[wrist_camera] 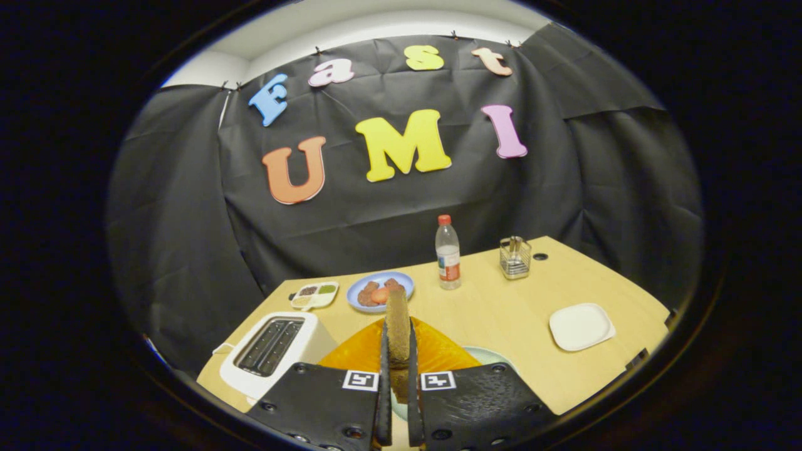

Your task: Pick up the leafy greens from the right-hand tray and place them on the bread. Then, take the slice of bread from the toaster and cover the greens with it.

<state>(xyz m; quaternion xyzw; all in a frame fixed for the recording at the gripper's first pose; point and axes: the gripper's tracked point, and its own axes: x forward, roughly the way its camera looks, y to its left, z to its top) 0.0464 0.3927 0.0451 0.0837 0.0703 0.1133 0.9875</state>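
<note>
Standing upright in gripper (396, 366): bread slice (397, 326).

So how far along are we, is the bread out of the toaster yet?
Yes. The toaster has empty slots, and the gripper is shut on the bread slice, held upright on edge between its jaws. It is above the orange plate. I cannot tell whether the greens are already placed there; the slice and jaws hide that spot. Left to do: lay the slice down as the cover.

Matt wooden table (501, 326); wire-metal holder (515, 258); clear plastic bottle (447, 254).
</note>
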